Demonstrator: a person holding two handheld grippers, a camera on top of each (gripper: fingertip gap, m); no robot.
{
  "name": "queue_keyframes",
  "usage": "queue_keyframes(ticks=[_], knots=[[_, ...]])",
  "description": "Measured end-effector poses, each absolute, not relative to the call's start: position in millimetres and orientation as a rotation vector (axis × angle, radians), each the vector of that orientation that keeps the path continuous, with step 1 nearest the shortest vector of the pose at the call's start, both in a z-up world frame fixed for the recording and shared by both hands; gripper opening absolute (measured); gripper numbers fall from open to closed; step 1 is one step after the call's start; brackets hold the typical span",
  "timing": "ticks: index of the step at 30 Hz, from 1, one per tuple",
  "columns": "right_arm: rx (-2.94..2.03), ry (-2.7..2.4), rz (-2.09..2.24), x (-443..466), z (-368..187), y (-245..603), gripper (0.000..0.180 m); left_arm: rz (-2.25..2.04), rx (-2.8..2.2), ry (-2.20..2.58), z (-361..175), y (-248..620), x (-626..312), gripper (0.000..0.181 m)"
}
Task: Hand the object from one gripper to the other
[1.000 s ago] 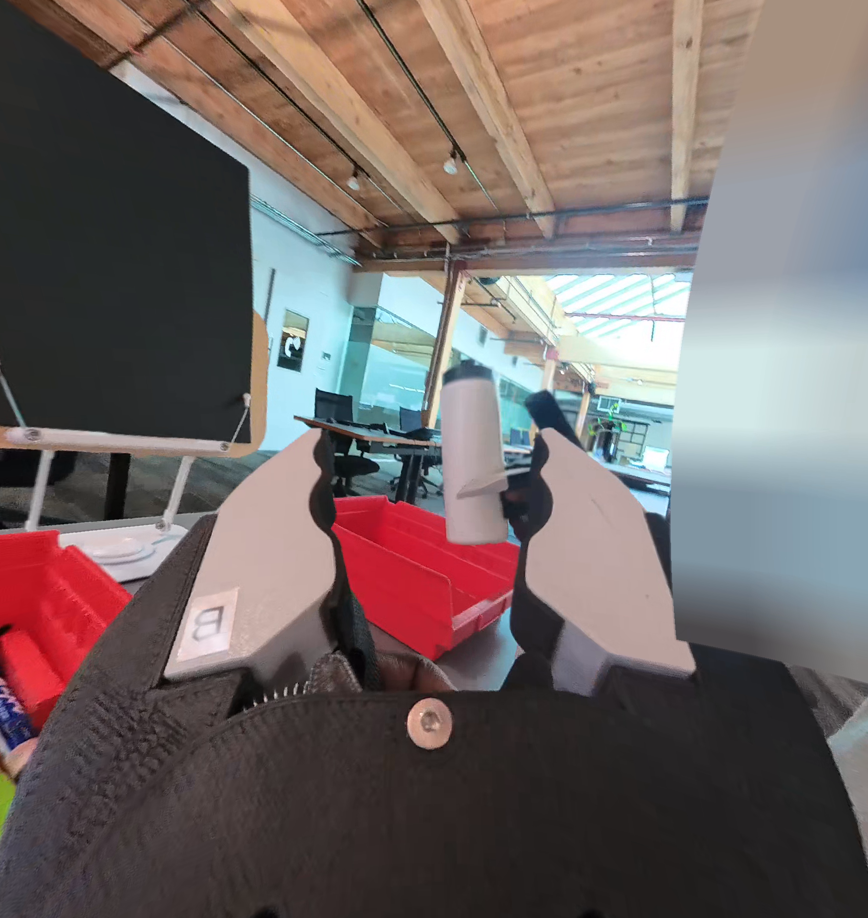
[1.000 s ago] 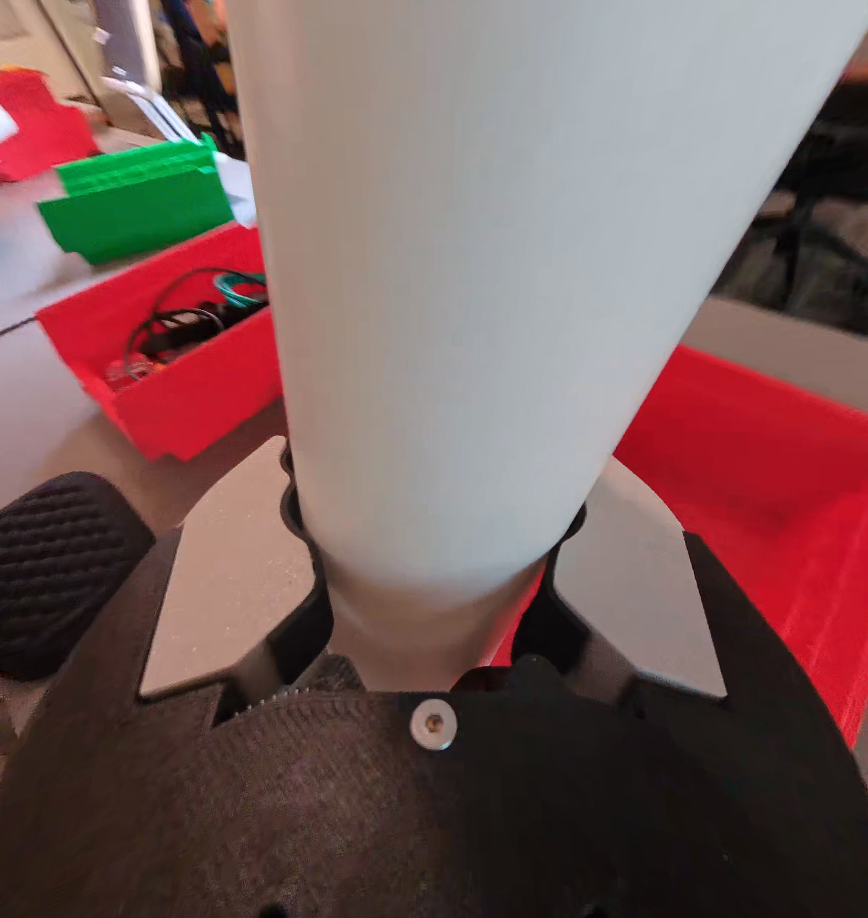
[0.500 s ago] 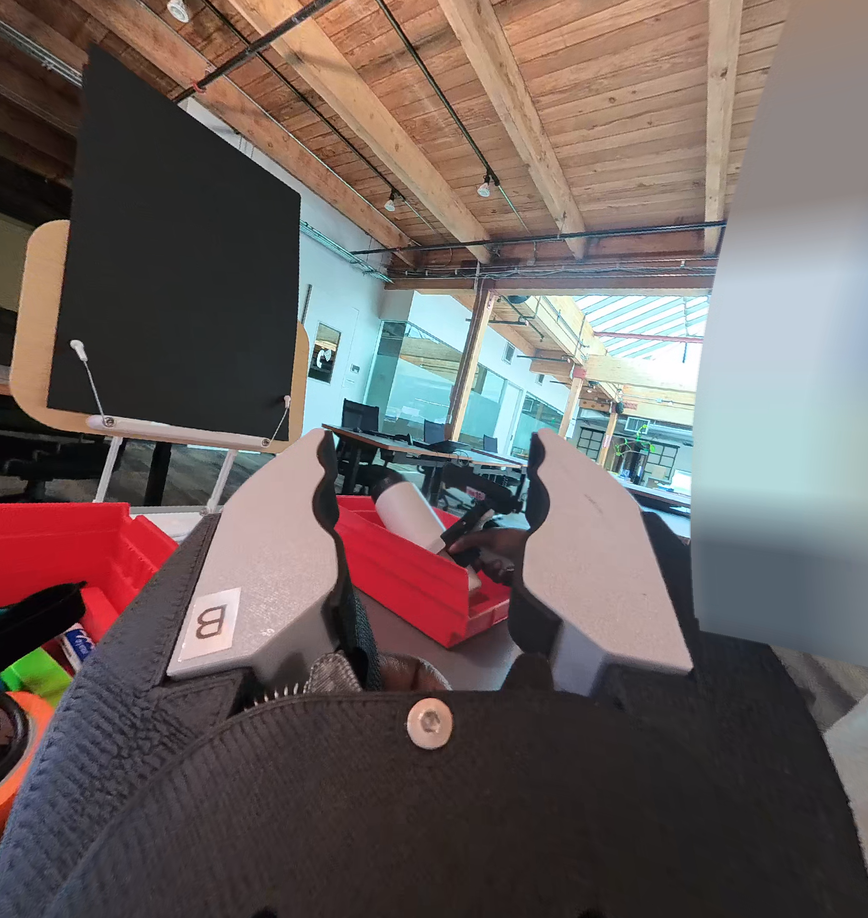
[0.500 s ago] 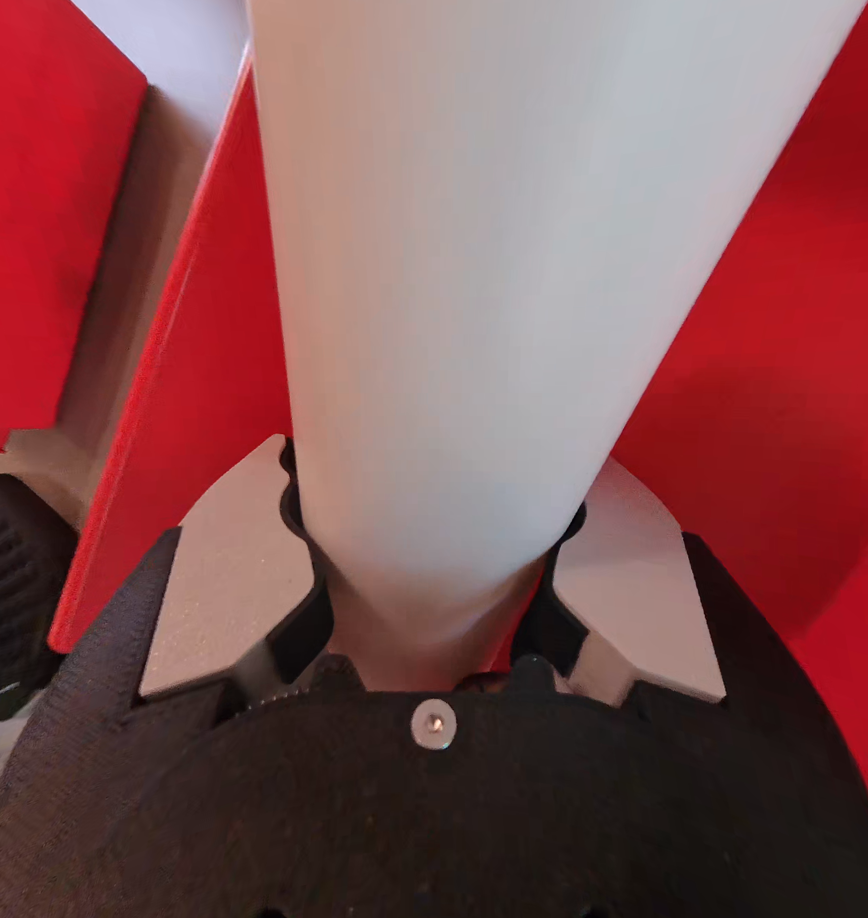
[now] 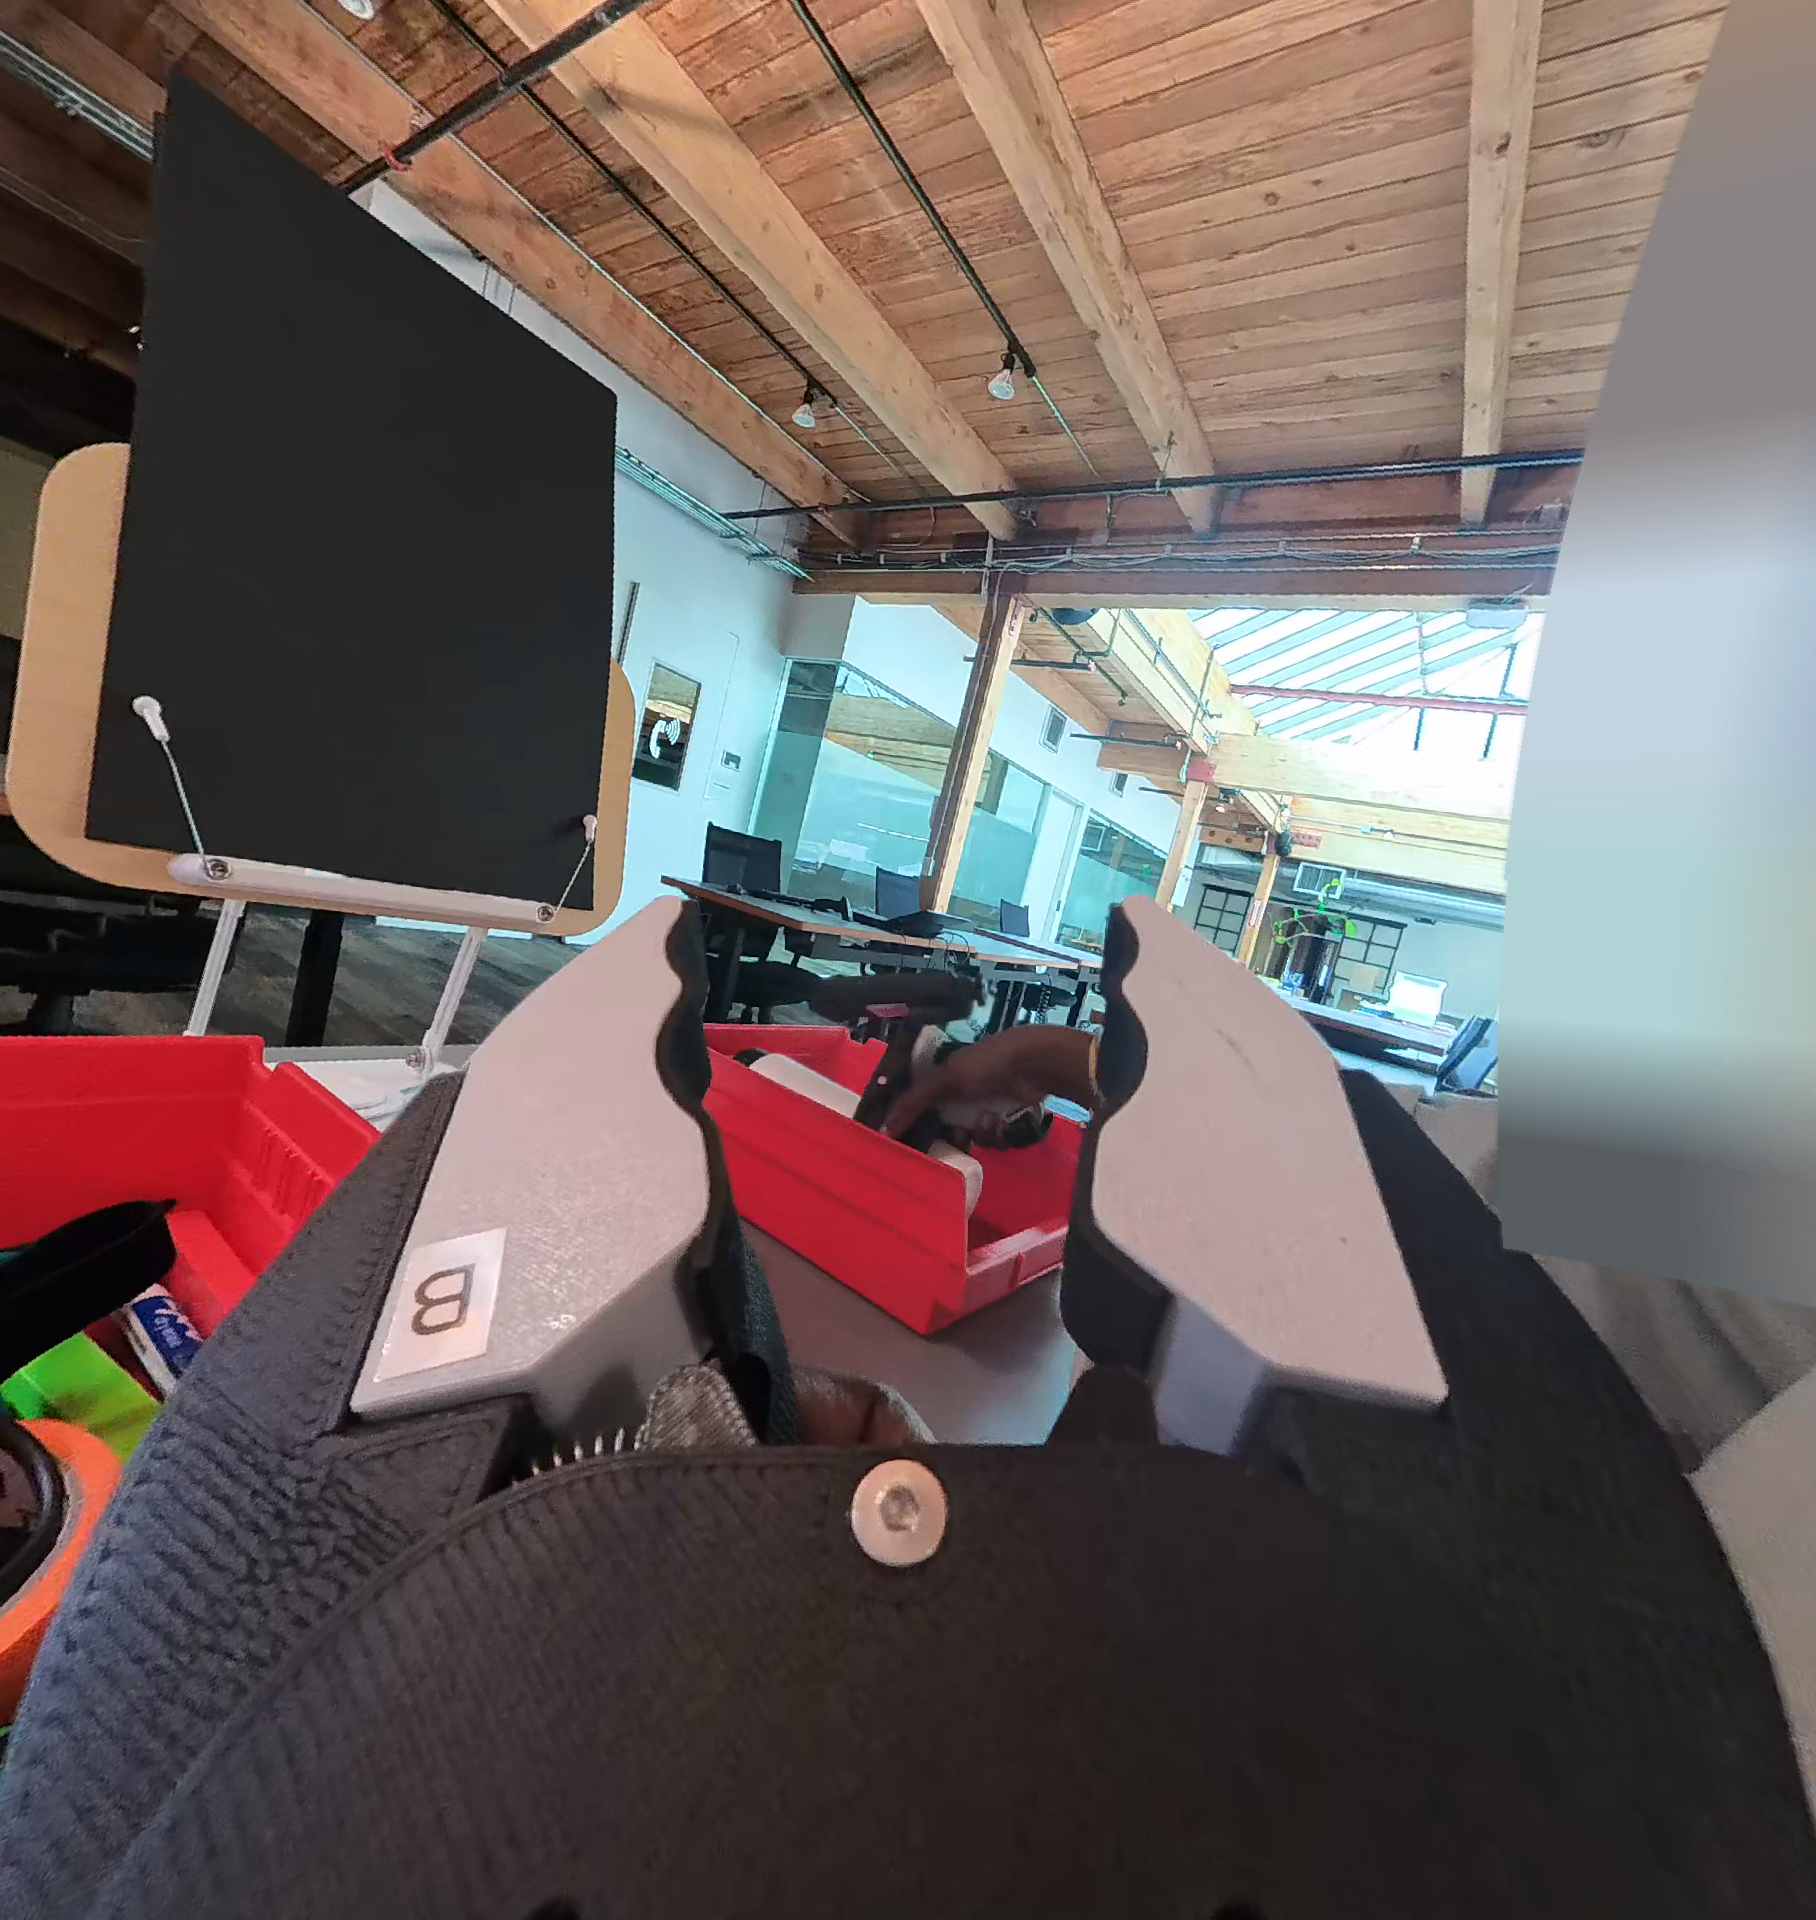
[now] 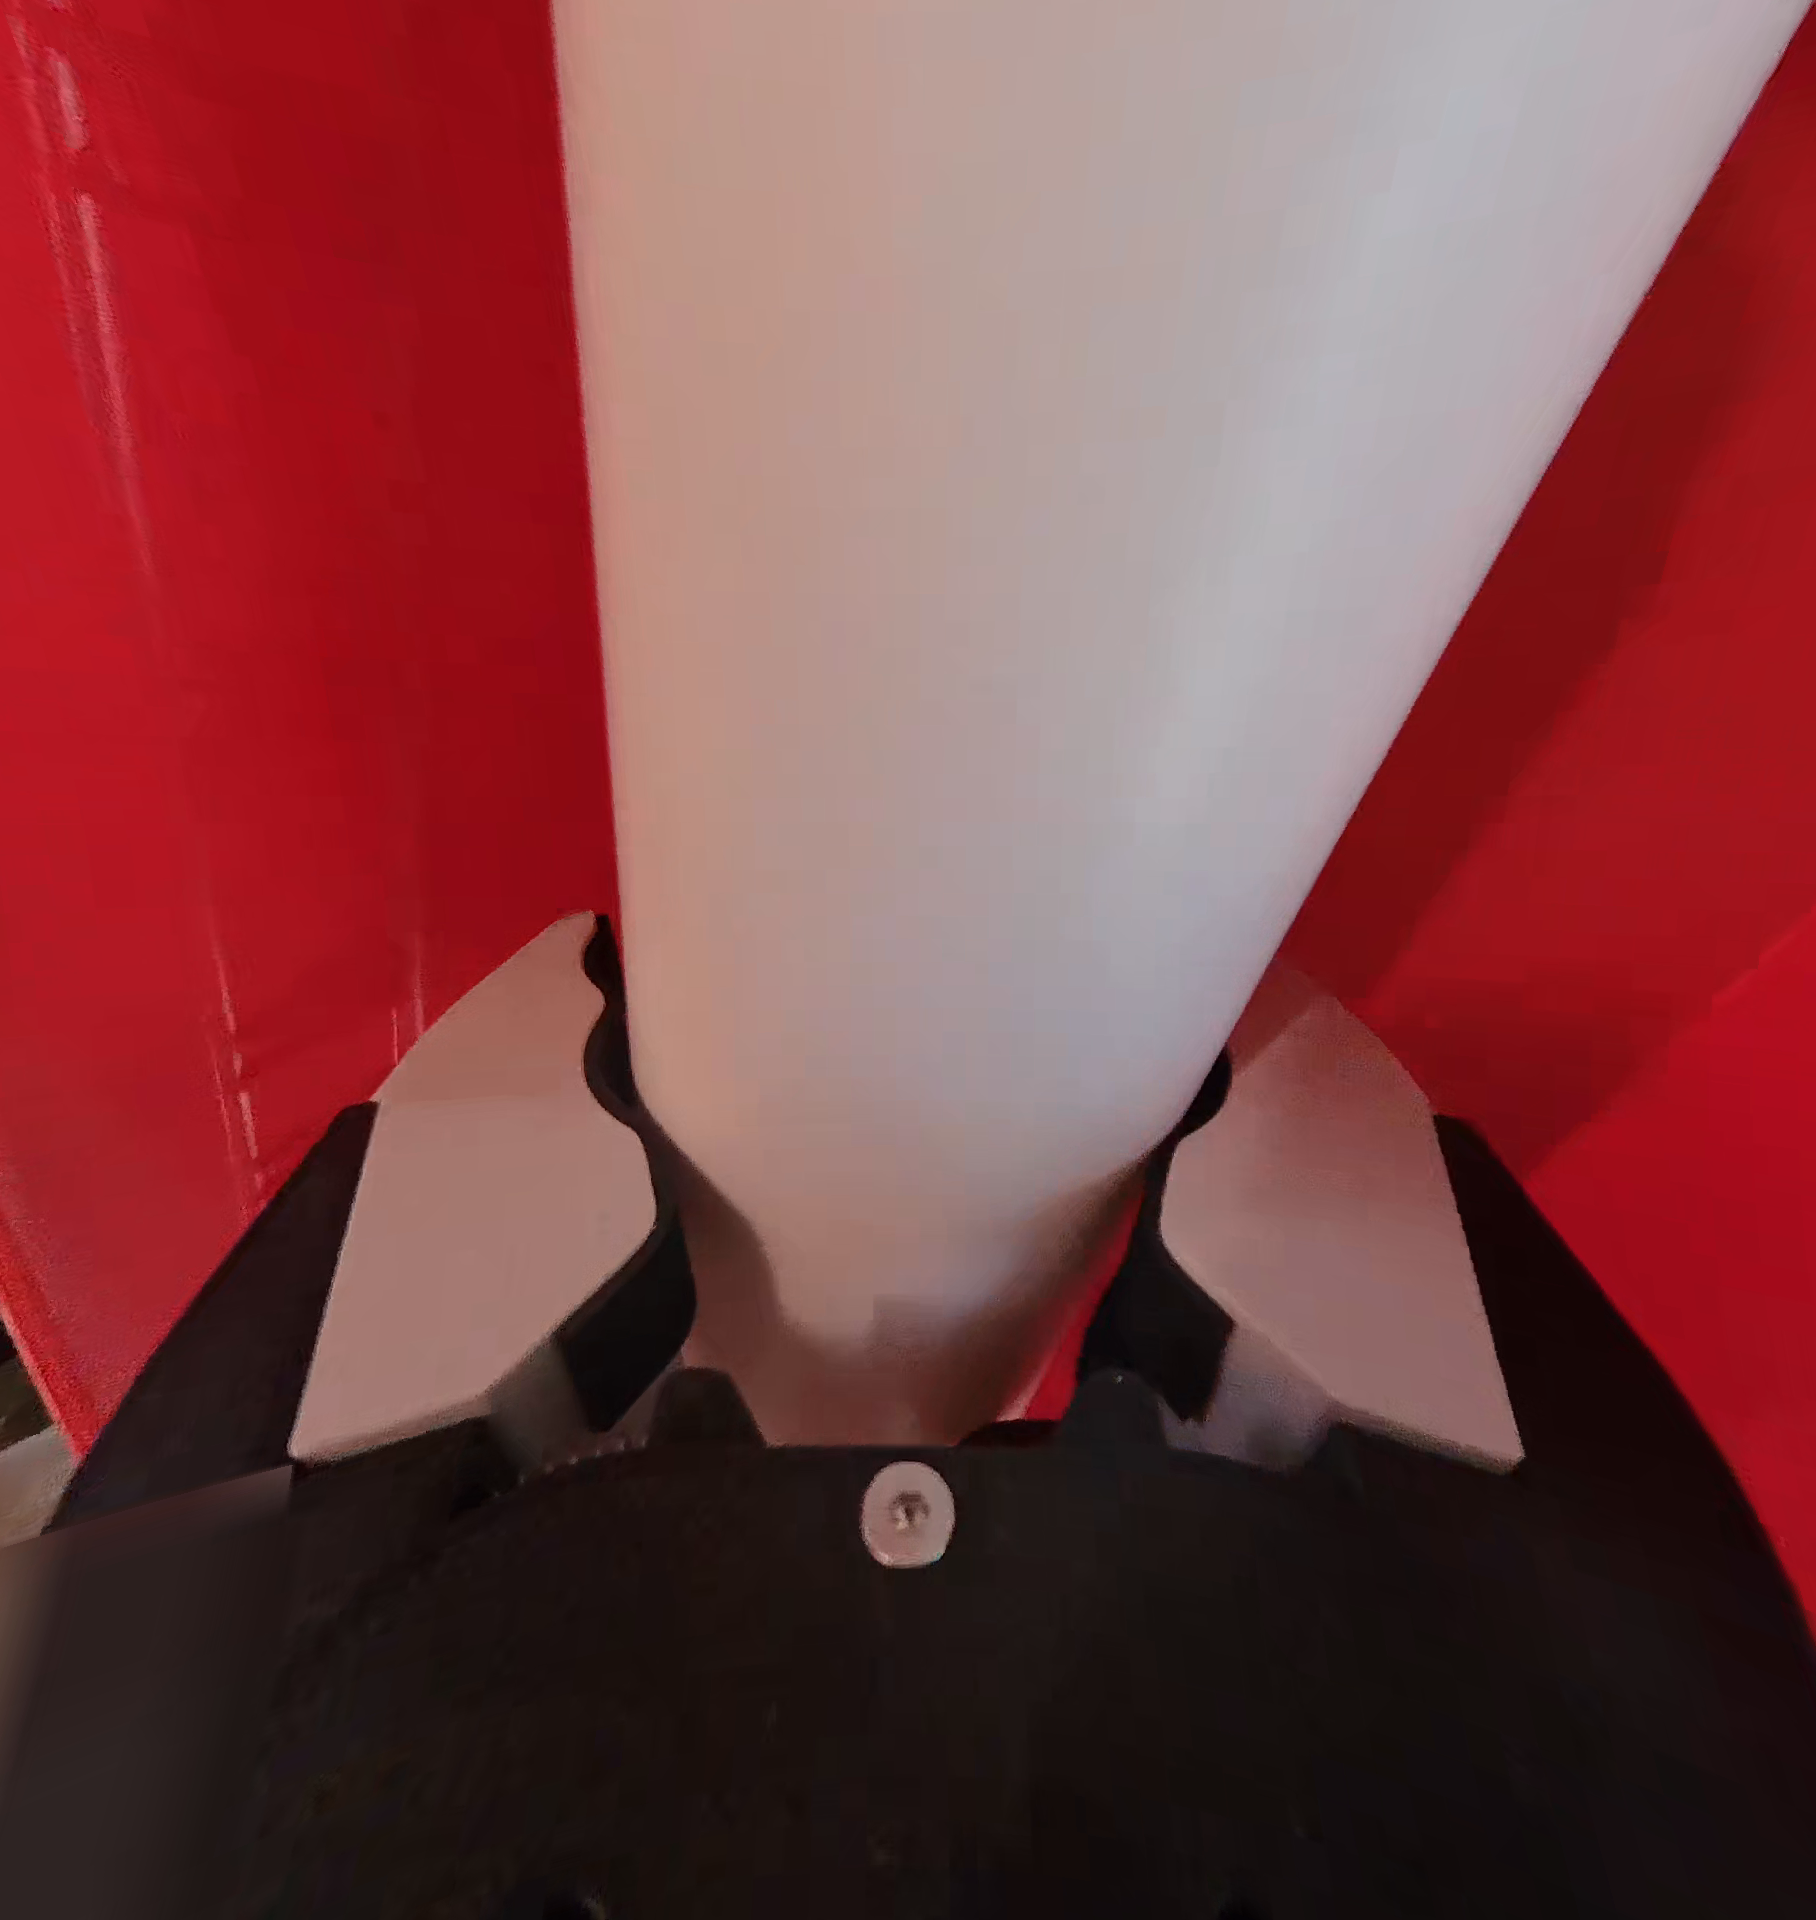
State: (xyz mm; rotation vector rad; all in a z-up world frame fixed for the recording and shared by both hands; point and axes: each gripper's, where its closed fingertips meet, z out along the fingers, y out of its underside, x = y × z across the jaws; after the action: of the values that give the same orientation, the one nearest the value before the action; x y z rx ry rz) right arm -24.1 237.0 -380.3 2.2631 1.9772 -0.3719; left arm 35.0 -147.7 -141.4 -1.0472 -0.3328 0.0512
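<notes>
- Two grippers, one load: the right gripper (image 6: 909, 1101) is clamped on a white bottle (image 6: 987, 571), its fingers (image 6: 488, 1174) pressed to either side of the narrow end nearest the camera.
- The left gripper (image 5: 899, 1023) is empty, jaws spread wide, well apart from the bottle and pointing across the table (image 5: 904, 1361).
- The bottle is down inside a red bin (image 6: 260, 520); red wall fills the right wrist view on both sides. In the left wrist view it shows as a white shape (image 5: 821, 1086) lying low in the far red bin (image 5: 831, 1195), with the right gripper (image 5: 971, 1086) over it. Whether it already rests on the bin floor I cannot tell, as the body hides its far end.
- Handling, as a judgement: a stiff, smooth-walled cylinder that should not give under the pads. The matte skin probably offers fair friction, but a round wall can roll or swivel in a two-point pinch.
- Weight is likely moderate; a long body held at one end will lever hard on the grip.
- Best hold: across the straight body near the middle, jaws square to the axis, not on the taper or cap.
- The bin wall crowds any approach from the side.
</notes>
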Motion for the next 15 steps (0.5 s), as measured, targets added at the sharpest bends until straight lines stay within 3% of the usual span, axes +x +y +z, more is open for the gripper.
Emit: queue_keyframes(ticks=[6, 15], knots=[[2.282, 2.040, -0.172, -26, -387, 237, 0.103, 0.079, -1.055, -0.319, -140, -148, 38, 0.075], [2.357, 2.278, -0.378, -40, -349, 240, 0.111, 0.109, -1.085, -0.349, -145, -150, 30, 0.084]])
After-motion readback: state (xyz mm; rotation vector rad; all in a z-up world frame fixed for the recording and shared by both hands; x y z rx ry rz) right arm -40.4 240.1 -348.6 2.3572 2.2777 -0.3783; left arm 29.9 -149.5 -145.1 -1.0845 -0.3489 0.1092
